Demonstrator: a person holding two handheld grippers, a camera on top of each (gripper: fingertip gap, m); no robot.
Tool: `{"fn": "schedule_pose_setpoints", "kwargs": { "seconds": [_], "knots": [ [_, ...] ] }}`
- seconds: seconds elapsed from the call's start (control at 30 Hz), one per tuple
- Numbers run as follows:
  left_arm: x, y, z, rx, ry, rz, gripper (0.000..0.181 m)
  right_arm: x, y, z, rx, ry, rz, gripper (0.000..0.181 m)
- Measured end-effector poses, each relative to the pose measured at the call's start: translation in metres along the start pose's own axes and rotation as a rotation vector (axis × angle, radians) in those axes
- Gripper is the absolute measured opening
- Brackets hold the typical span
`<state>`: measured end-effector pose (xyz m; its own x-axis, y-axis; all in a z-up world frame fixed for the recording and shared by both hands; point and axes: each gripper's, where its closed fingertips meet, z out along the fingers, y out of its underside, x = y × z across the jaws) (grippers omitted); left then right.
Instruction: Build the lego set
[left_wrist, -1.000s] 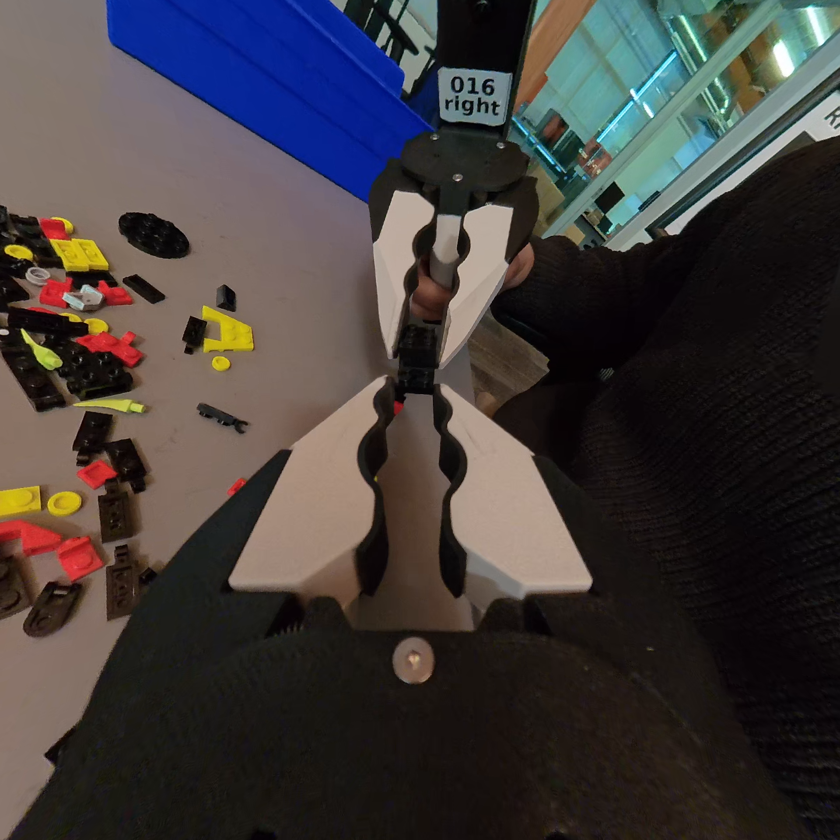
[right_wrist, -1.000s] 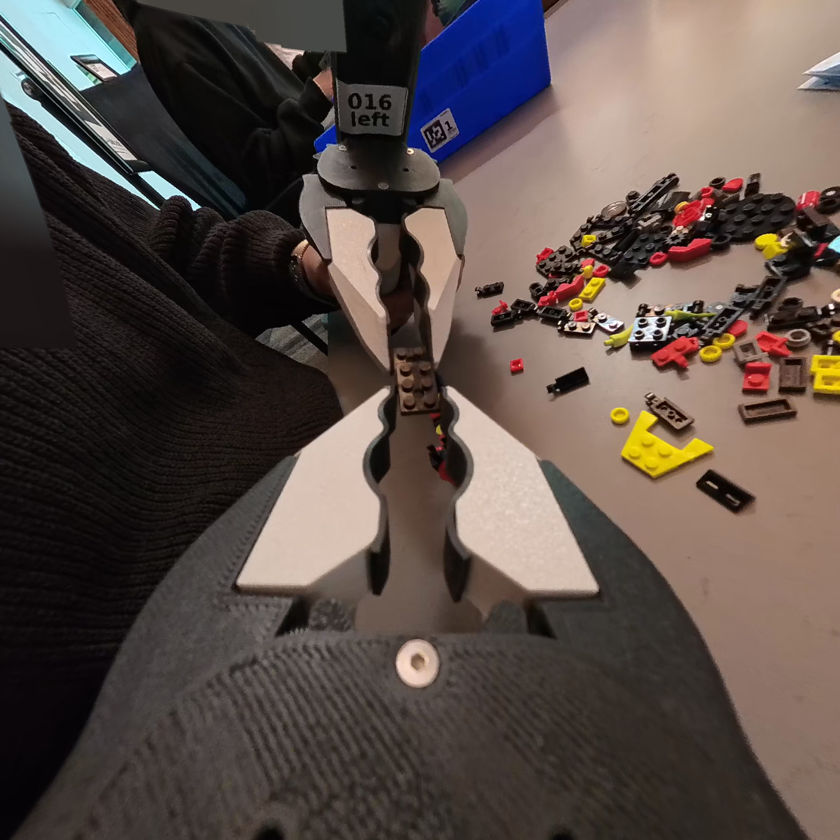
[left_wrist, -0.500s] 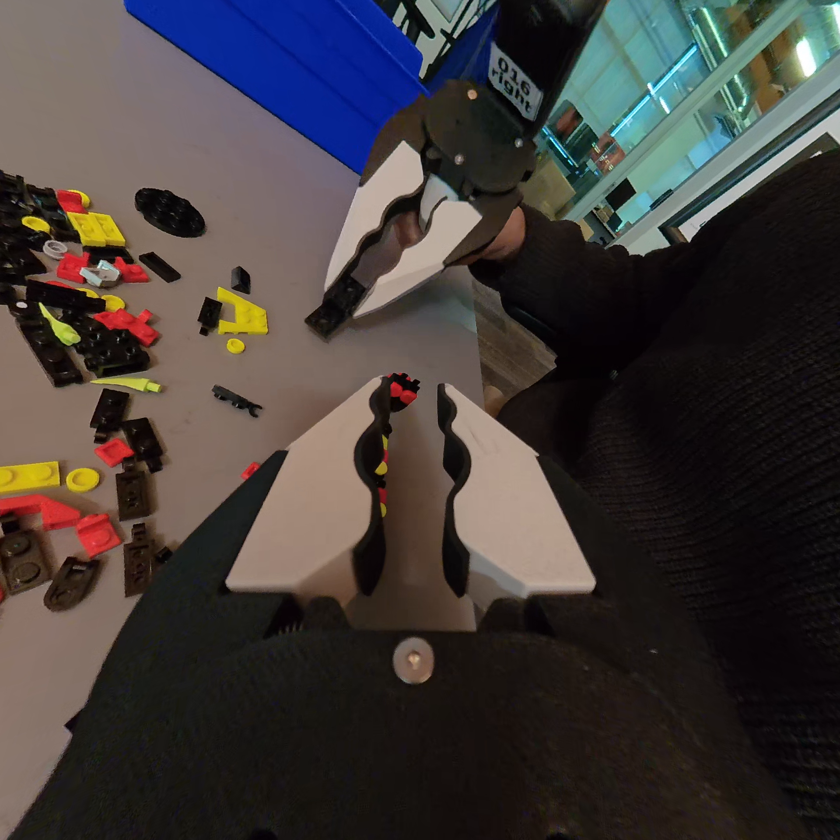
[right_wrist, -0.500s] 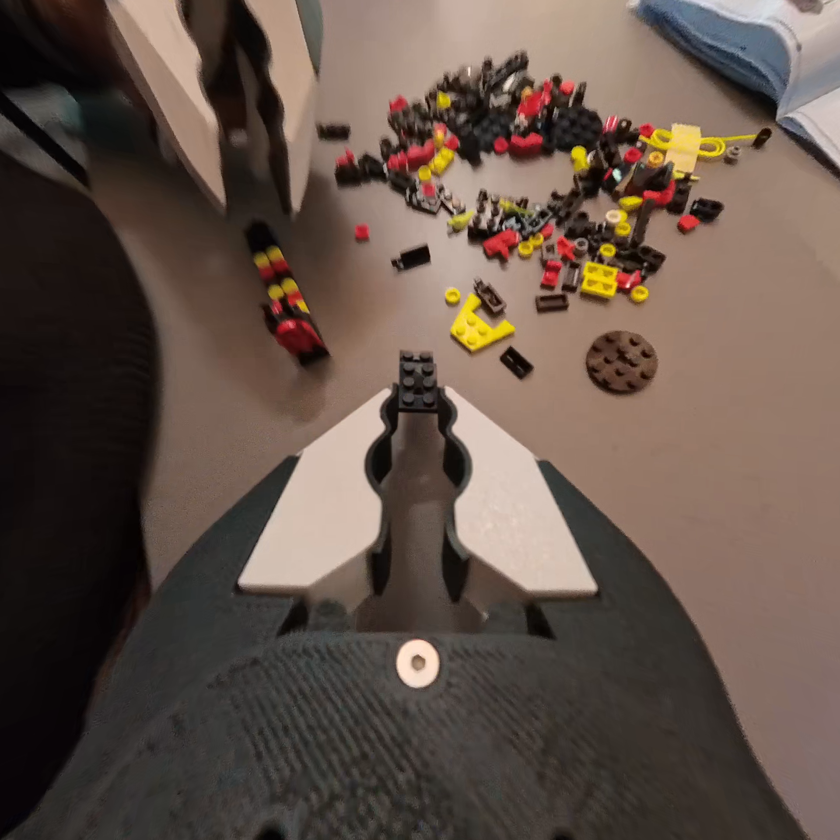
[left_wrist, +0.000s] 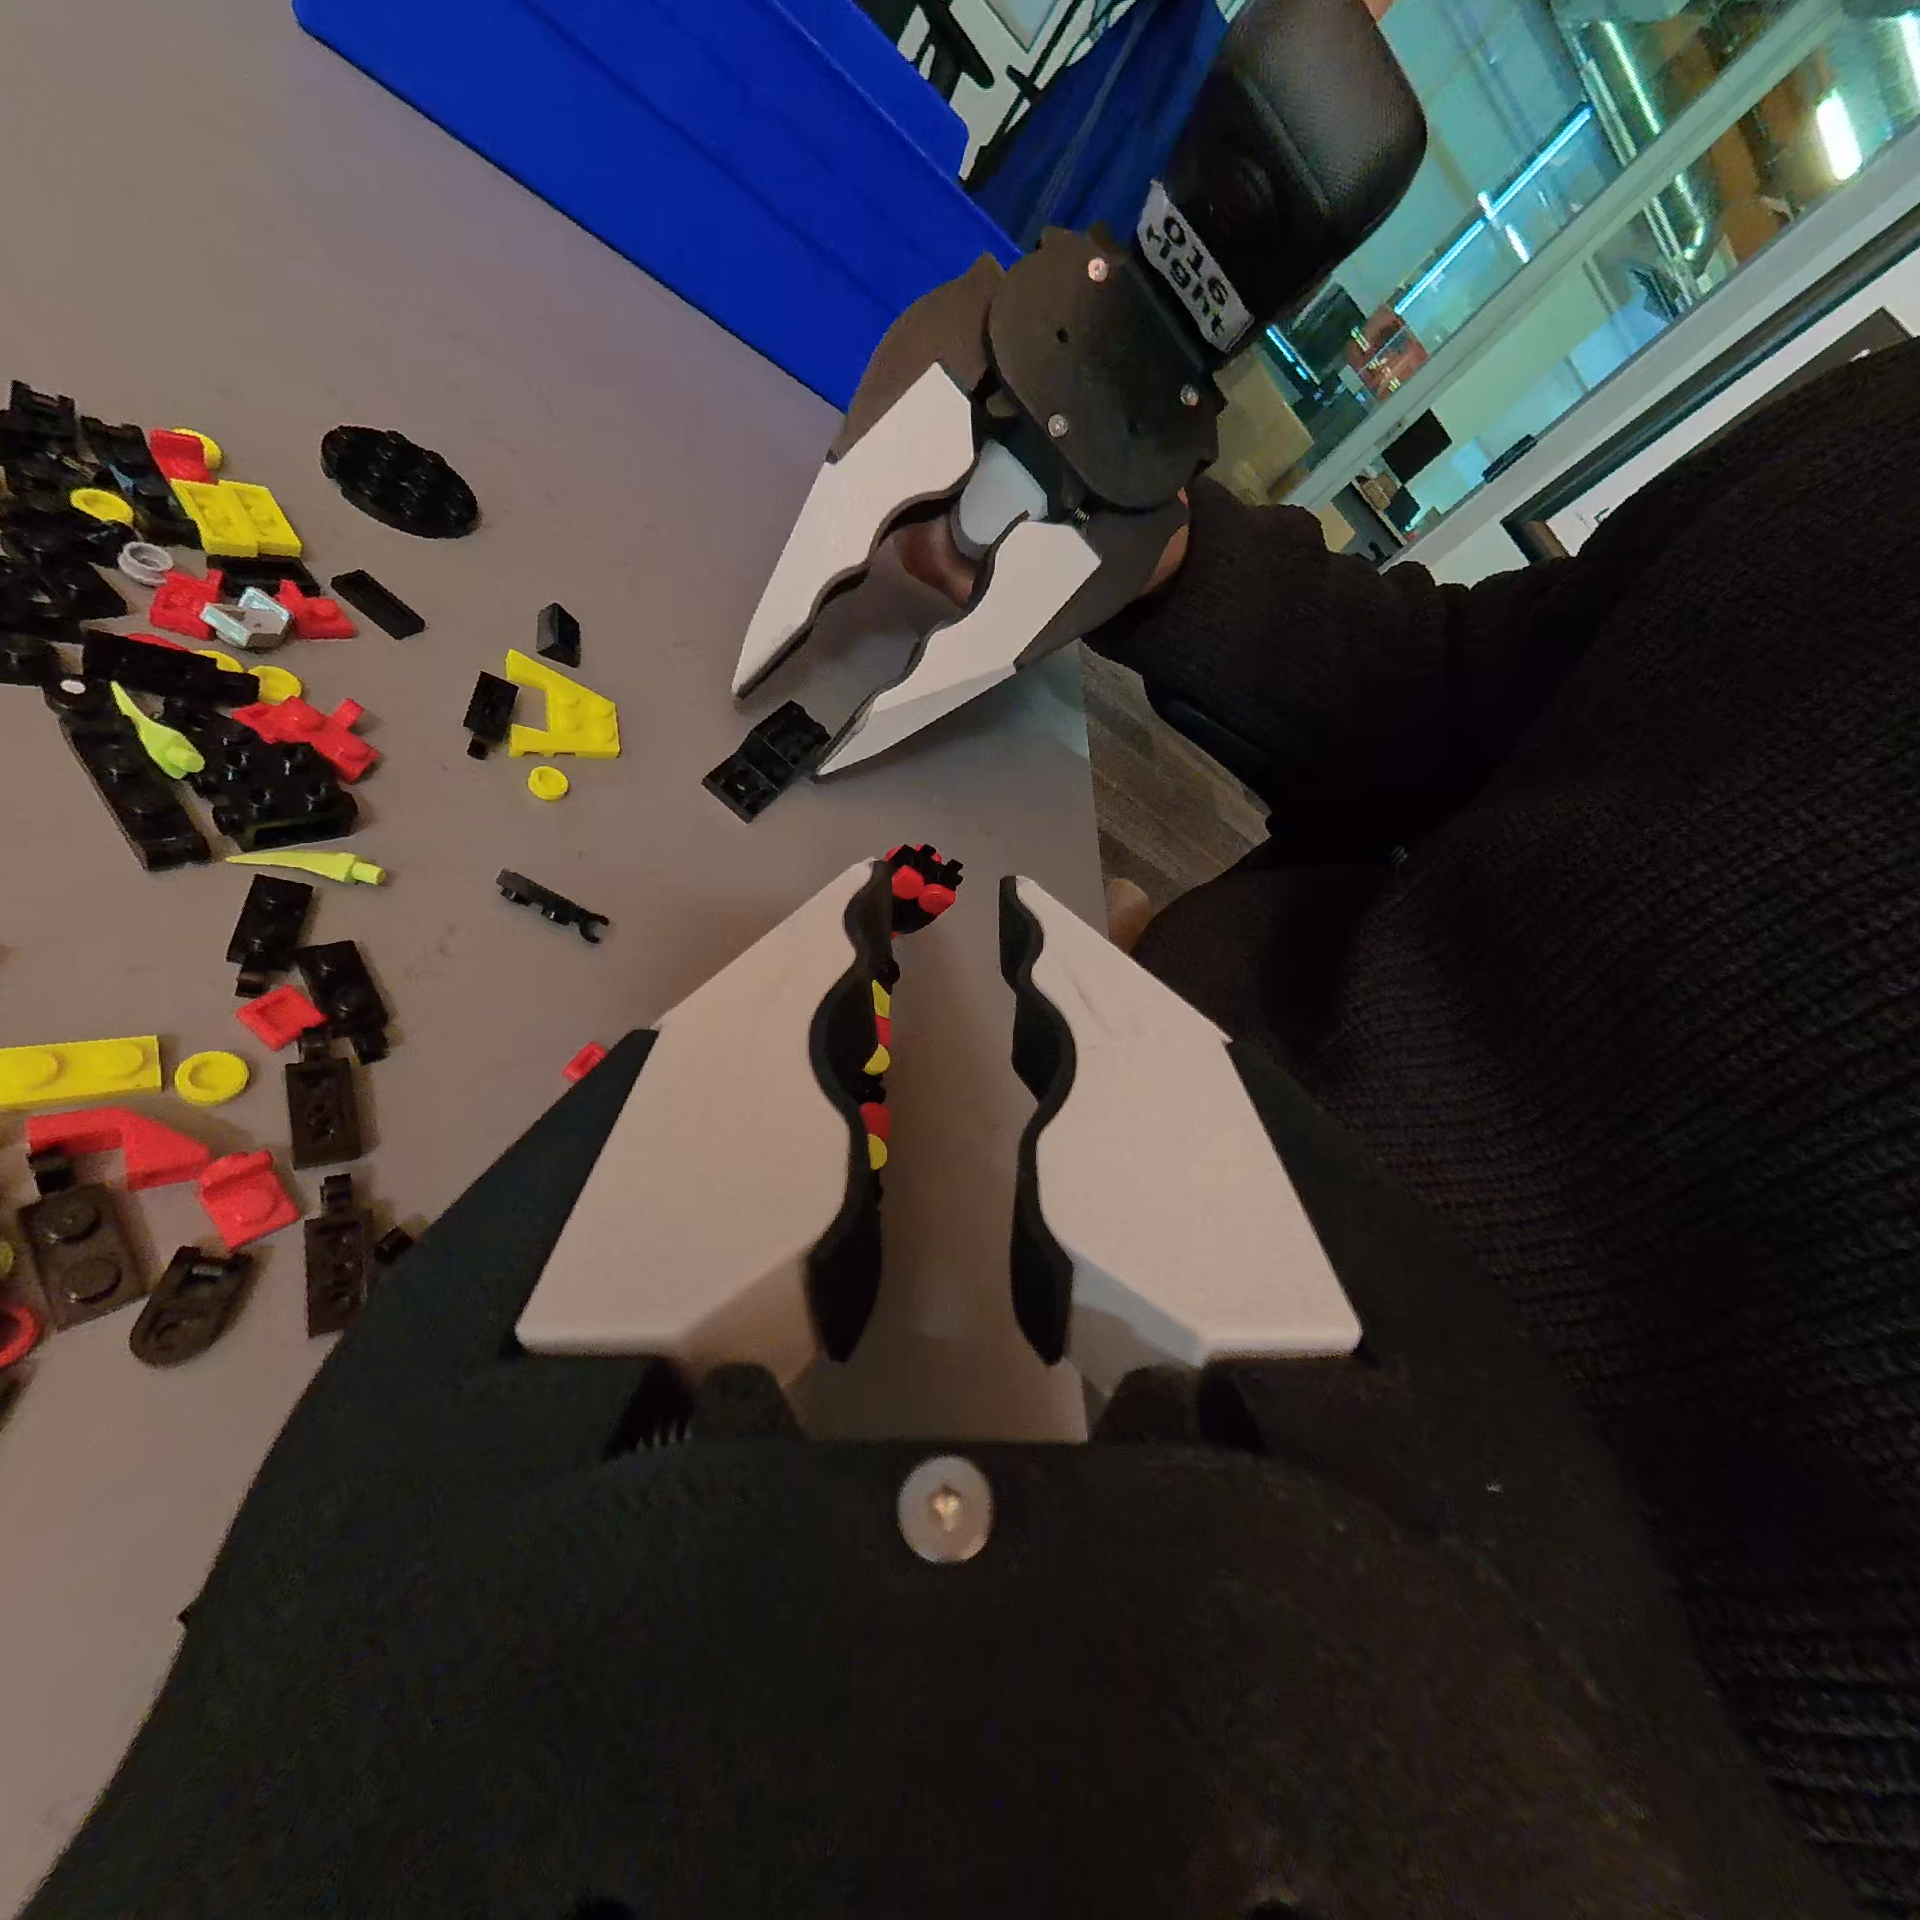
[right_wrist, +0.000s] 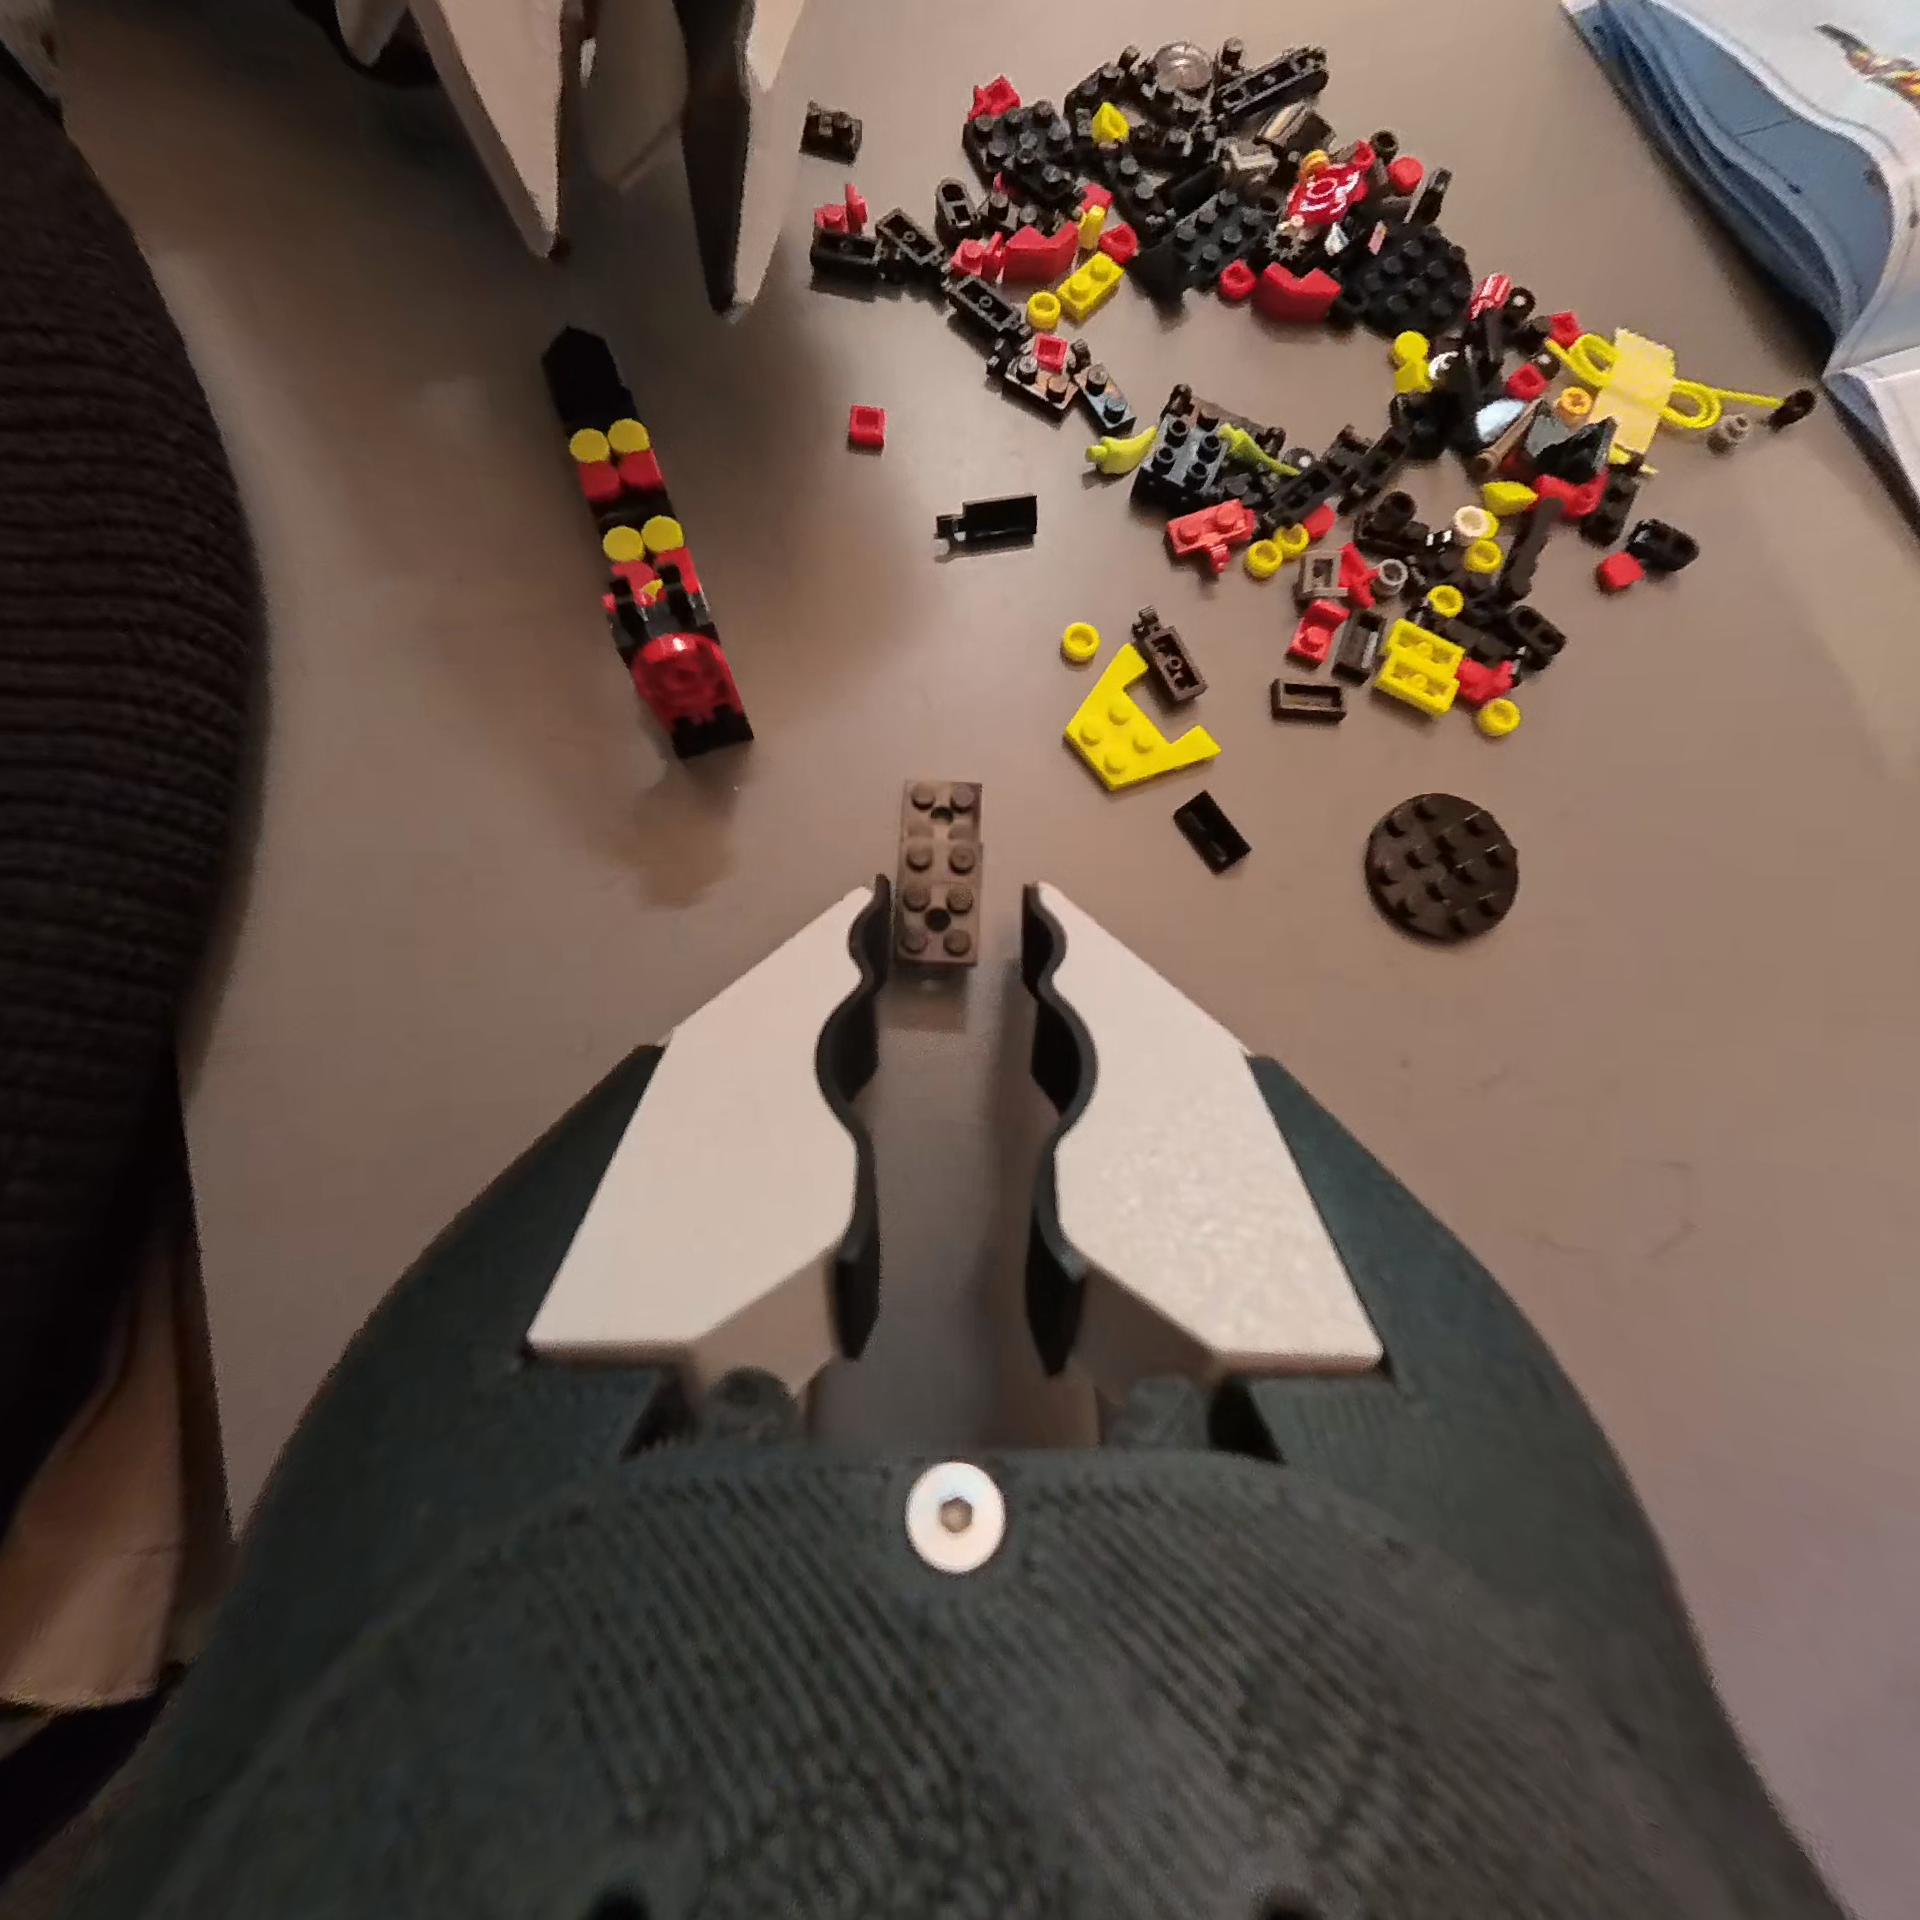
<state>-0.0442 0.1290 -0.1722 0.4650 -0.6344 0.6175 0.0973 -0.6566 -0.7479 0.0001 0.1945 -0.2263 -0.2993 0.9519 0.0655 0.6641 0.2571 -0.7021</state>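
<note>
**Grey tabletop, loose bricks, two grippers with jaws parted**

Grey table (right_wrist: 1558, 1143): matte, fills most of the right wrist view.

Right gripper (right_wrist: 945, 904): lower centre of the right wrist view, jaws apart, gripping nothing. A black studded plate assembly (right_wrist: 940, 873) lies flat on the table between and just beyond its tips; contact with the left pad cannot be told. In the left wrist view the same gripper (left_wrist: 779, 738) enters from upper centre, tips down beside that plate assembly (left_wrist: 767, 774).

Left gripper (left_wrist: 935, 894): lower centre of its own view, jaws apart. A long black, red and yellow build (left_wrist: 883, 1029) shows in the gap, close along the left pad. In the right wrist view this build (right_wrist: 644, 561) lies on the table at upper left, the left gripper's fingers (right_wrist: 499, 125) above its far end, clear of it.

Surroundings:
- Scattered pile of black, red and yellow pieces (right_wrist: 1299, 364), upper right of the right wrist view
- Yellow wedge plate (right_wrist: 1132, 727) and black round plate (right_wrist: 1441, 868), right of centre
- Small black clip piece (right_wrist: 987, 520), centre
- Blue bin (left_wrist: 644, 145), top of the left wrist view
- Booklet (right_wrist: 1787, 187), upper right corner
- Dark knit sleeve (left_wrist: 1610, 1039), right side of the left wrist view
</note>
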Motion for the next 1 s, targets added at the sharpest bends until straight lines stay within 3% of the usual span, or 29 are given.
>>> {"fn": "schedule_pose_setpoints", "kwargs": {
  "seconds": [1.0],
  "knots": [
    [-0.001,0.0002,-0.0007,0.0,0.002,-0.009,0.018,0.0088,0.0028,-0.0032,-0.004,0.032,0.035,0.021]
  ]
}}
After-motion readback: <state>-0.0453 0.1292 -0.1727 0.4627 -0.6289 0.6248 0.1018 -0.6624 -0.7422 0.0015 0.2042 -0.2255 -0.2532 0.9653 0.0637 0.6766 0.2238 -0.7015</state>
